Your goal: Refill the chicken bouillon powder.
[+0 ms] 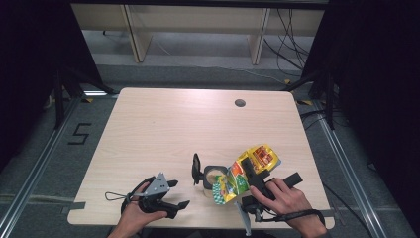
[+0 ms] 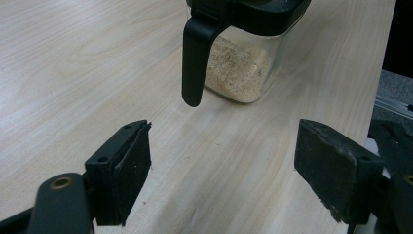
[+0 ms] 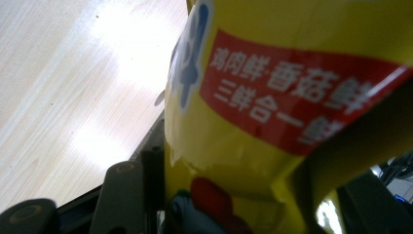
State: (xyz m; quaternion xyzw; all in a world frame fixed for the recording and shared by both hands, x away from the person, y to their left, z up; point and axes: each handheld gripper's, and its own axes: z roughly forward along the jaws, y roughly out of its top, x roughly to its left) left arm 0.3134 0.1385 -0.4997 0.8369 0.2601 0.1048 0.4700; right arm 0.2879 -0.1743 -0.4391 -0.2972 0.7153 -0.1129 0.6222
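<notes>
A yellow seasoning bag (image 1: pixel 243 177) with red and green print hangs tilted, its lower end over a small clear container (image 1: pixel 213 175). My right gripper (image 1: pixel 249 171) is shut on that bag. In the right gripper view the bag (image 3: pixel 272 97) sits squeezed between the jaws of the right gripper (image 3: pixel 251 200). The container (image 2: pixel 238 68) holds beige granules, and its black lid (image 1: pixel 196 168) stands flipped open on its left side. My left gripper (image 1: pixel 181 193) rests near the table's front left, open, with nothing between its jaws. In its own view the left gripper (image 2: pixel 221 170) faces the container from a short distance.
The light wooden table (image 1: pixel 163 124) has a round cable hole (image 1: pixel 240 103) at the back right. Beyond the far edge stand wooden furniture legs (image 1: pixel 133 34) and loose cables (image 1: pixel 289 44) on the floor. A "5" mark (image 1: pixel 79 134) is on the floor at left.
</notes>
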